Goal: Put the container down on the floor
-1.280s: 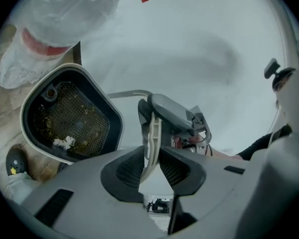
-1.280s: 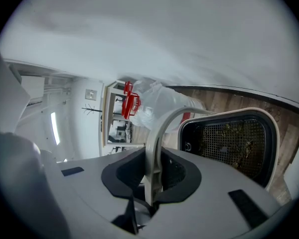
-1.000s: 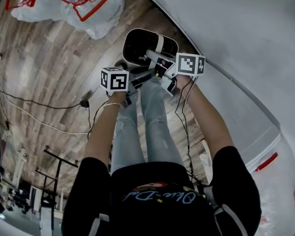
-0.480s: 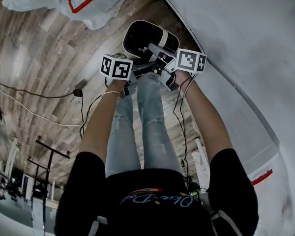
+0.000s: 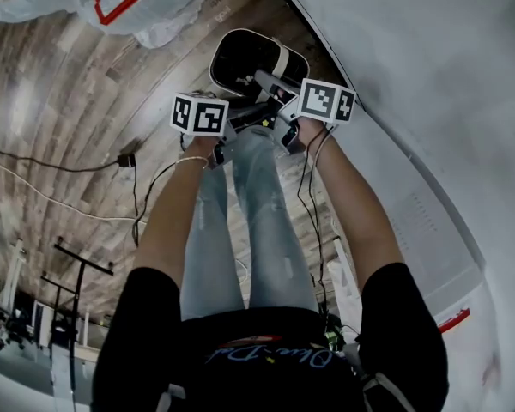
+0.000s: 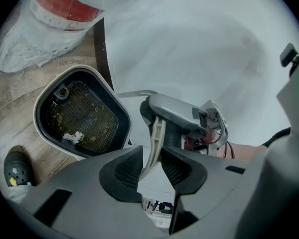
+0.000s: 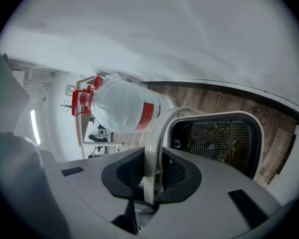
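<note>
So, nearest first. Head view had the person's jeans point(image 5: 257, 221) straight below, both forearms reaching fwd.

L gripper point(image 6: 150, 153): own view showed the jaws spread and just been opening. The beige handle point(image 6: 153, 141) ran between the pads with a gap on one side, not squeezed.

R gripper point(image 7: 152, 153): own view showed the pads pinched tight on that same handle strip.

Head view was too coarse for either jaw state and only showed both grippers meeting at the handle. L gripper view also caught the R gripper head-on: grey finger on the handle, wires and a hand behind.

Container point(image 6: 87, 98): white shell, black inside, just past the jaws on the end of the handle. It sat low over the wood floor point(image 5: 60, 110), right beside the white wall point(image 5: 429, 75), opening up. Couldn't tell if its base touched the floor.

Both gripper views showed a mesh bottom w/ crumbs point(image 6: 72, 136); head view gave only a dark interior. L gripper view alone showed a dark shoe point(image 6: 15, 168) just beside the container.

Farther out, a clear plastic bag point(image 5: 129, 3) w/ red print lay on the floor, seen in all 3 views. Head view alone had a black cable point(image 5: 69, 174) across the boards at left.
</note>
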The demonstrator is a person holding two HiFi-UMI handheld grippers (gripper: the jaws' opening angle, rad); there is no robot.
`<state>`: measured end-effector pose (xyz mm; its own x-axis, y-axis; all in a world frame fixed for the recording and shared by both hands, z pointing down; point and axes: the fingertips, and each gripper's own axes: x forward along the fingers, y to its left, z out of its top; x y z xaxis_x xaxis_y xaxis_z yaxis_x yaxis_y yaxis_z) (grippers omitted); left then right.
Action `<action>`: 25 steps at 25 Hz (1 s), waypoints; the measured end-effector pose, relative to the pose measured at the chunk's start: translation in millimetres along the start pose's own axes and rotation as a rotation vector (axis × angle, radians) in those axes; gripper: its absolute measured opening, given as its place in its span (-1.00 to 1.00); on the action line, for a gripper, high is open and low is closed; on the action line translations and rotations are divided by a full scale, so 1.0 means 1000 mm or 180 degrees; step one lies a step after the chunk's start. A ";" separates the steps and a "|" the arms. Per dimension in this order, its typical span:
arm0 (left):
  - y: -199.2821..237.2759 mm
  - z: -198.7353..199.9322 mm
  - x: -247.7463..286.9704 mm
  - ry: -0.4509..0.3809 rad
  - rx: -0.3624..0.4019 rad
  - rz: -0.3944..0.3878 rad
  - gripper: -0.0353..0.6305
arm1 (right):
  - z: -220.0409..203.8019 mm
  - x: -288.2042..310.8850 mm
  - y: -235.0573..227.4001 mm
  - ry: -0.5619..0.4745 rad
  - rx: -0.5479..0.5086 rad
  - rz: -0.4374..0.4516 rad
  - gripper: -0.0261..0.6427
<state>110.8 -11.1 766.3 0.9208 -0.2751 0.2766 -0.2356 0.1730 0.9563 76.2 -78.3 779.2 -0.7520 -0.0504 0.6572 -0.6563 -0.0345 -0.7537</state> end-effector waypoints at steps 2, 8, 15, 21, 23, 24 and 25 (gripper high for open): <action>0.003 -0.001 0.002 0.0033 -0.0014 -0.0004 -0.59 | -0.001 0.002 -0.004 0.0021 -0.0011 -0.0043 -0.76; 0.009 0.000 0.010 0.0086 -0.0063 -0.0052 -0.58 | 0.001 0.003 -0.018 0.0049 0.0032 -0.0183 -0.76; 0.028 0.008 0.005 -0.0056 -0.0086 0.0029 -0.58 | 0.001 0.024 -0.026 0.0087 0.0094 -0.0269 -0.76; 0.024 0.011 0.005 -0.0029 -0.0018 0.0061 -0.58 | 0.005 0.021 -0.024 0.0090 0.0134 -0.0265 -0.76; 0.024 0.011 0.003 -0.0055 -0.0035 0.0095 -0.58 | 0.004 0.022 -0.022 0.0089 0.0162 -0.0240 -0.76; 0.026 0.013 0.001 -0.0068 -0.0039 0.0111 -0.58 | 0.005 0.024 -0.020 0.0095 0.0166 -0.0210 -0.74; 0.027 0.014 -0.001 -0.0077 -0.0036 0.0127 -0.58 | 0.005 0.027 -0.017 0.0100 0.0157 -0.0175 -0.67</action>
<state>98.8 -19.6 793.5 0.9030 -0.2904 0.3168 -0.2683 0.1949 0.9434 67.3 -83.8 809.6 -0.7170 -0.0158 0.6969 -0.6934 -0.0855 -0.7154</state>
